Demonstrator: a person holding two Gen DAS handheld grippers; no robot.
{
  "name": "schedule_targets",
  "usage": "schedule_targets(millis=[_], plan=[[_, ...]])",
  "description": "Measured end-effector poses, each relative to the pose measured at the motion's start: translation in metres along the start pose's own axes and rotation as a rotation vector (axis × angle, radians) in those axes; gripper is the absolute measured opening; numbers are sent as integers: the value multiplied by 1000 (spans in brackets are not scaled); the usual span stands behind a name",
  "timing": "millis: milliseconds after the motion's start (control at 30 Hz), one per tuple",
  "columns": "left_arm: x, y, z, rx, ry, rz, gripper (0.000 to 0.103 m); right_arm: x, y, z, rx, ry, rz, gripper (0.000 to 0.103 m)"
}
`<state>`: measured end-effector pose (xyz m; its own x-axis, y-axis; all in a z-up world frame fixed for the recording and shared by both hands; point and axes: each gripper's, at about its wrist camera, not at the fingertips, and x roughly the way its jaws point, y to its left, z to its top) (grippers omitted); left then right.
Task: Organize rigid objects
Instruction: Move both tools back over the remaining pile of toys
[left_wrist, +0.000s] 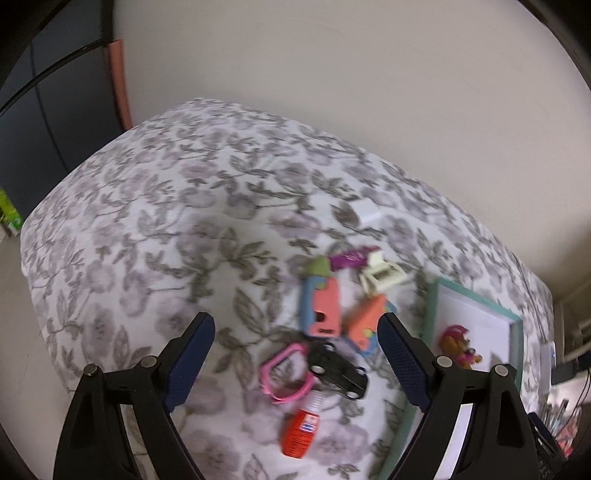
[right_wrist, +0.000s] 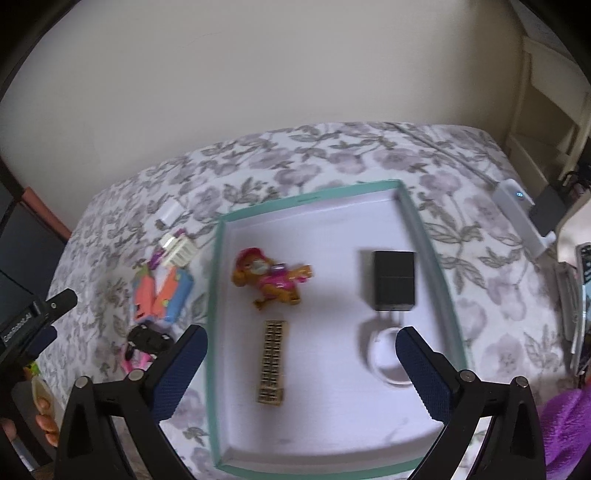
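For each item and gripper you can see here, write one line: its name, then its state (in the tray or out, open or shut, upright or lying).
Left gripper: open, empty.
Right gripper: open, empty.
Tray: lidless, on the bed.
Doll figure: lying in the tray.
Black box: in the tray.
Patterned block: lying flat in the tray.
White ring: in the tray.
Black toy car: outside the tray.
Red bottle: lying, outside the tray.

Soft, even indoor light, moderately bright, with no glare. Both fisheye views bend straight edges and darken to black at the corners. Motion blur smears the left view, especially the floral cover (left_wrist: 155, 206) and toys (left_wrist: 321, 306). The tray (right_wrist: 428, 236) floor shows faint shadows beside the black box (right_wrist: 393, 280).
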<state>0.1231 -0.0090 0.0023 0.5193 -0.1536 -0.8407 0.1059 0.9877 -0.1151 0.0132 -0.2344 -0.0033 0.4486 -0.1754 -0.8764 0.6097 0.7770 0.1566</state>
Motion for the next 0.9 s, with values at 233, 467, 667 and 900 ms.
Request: schedule_targets(millis=[233, 467, 667, 900], plan=[[2, 24, 0, -65, 0, 6, 90, 10, 37, -4, -56, 24, 45, 103], [8, 34, -6, -81, 30, -7, 91, 19, 68, -9, -93, 41, 82, 103], [15, 44, -11, -122, 60, -10, 91, 26, 87, -13, -128, 54, 114, 103], [30, 51, -18, -133, 138, -1, 91, 37, 101, -20, -176, 86, 130, 103]])
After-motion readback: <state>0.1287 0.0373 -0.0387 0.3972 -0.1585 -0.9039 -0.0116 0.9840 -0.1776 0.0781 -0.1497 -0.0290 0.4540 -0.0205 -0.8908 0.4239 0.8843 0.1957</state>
